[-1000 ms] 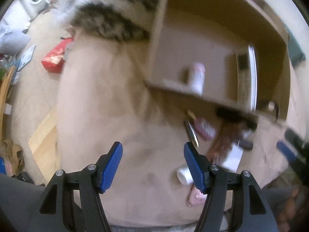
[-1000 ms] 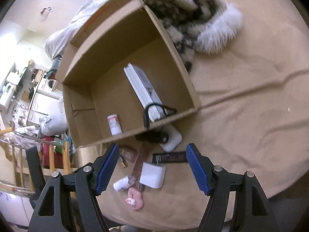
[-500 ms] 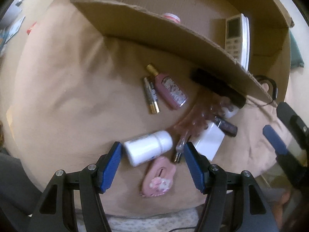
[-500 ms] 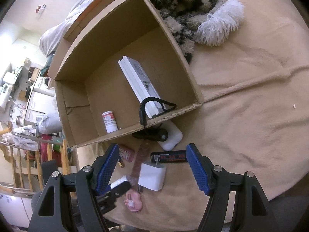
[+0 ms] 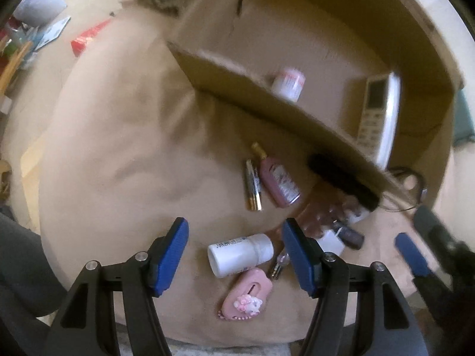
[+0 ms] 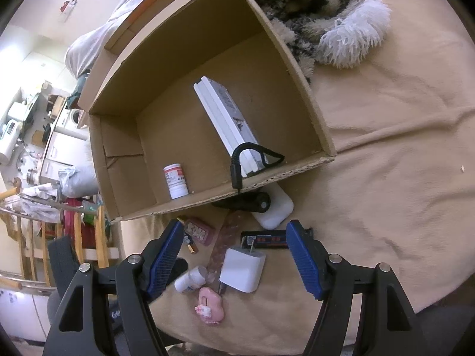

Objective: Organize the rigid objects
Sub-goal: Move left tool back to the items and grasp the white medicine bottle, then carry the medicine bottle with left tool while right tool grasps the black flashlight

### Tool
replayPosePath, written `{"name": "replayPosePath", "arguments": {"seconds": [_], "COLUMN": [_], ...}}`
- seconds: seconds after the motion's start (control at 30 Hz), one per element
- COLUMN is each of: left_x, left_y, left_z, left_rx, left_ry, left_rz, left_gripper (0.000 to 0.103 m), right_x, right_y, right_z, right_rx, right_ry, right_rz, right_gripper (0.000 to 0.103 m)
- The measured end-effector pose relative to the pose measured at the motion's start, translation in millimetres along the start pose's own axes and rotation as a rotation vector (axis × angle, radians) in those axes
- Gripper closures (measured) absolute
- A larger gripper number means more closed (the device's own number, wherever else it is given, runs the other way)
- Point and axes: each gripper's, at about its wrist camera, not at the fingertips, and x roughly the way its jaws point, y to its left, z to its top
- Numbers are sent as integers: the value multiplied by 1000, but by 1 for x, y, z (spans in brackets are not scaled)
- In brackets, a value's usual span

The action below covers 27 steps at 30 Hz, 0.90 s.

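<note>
A cardboard box (image 6: 322, 136) lies open on a tan blanket; it also shows in the left wrist view (image 5: 252, 89). Inside are a white remote (image 6: 228, 121) and a small pill bottle (image 6: 175, 181). In front of the box lie a white bottle (image 5: 240, 253), a pink toy (image 5: 246, 295), a pink perfume bottle (image 5: 279, 179), batteries (image 5: 252, 185), a white charger (image 6: 243, 270) and a white power bank (image 6: 274, 209). My left gripper (image 5: 234, 253) is open with the white bottle between its fingers. My right gripper (image 6: 234, 255) is open above the charger.
A fuzzy black-and-white throw (image 6: 323, 14) lies beyond the box. A black cable (image 6: 237, 163) hangs over the box's front wall. A black cylinder (image 6: 246, 203) rests against the box. Room clutter and a wooden chair (image 6: 89, 237) stand left of the bed.
My left gripper has swung down from the blanket and box to the loose objects and now straddles the white bottle. My right gripper has moved slightly closer to the box.
</note>
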Motion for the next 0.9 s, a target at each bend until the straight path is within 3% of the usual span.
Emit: {"name": "replayPosePath", "arguments": {"seconds": [0.07, 0.23, 0.3, 0.37, 0.47, 0.7, 0.8, 0.9], "left_x": [12, 17, 20, 23, 22, -18, -29, -34], "left_y": [-5, -17, -17, -20, -26, -10, -7, -3], "left_z": [-2, -16, -17, -18, -12, 22, 27, 30], "left_rx": [7, 31, 40, 70, 166, 331, 362, 363], "left_ry": [46, 25, 39, 57, 75, -5, -28, -51], "left_rz": [17, 56, 65, 69, 77, 121, 122, 110], "left_gripper": [41, 42, 47, 56, 56, 56, 56, 56], "right_x": [0, -1, -2, -1, -1, 3, 10, 17], "right_y": [2, 2, 1, 1, 1, -7, -9, -11], "right_z": [0, -1, -1, -1, 0, 2, 2, 5], "right_rx": [-7, -12, -11, -10, -10, 20, 25, 47], "right_ry": [-1, 0, -2, -1, 0, 19, 32, 48], "right_rz": [-3, -5, -4, -2, -2, -8, -25, 26], "right_gripper": [28, 28, 28, 28, 28, 28, 28, 28]}}
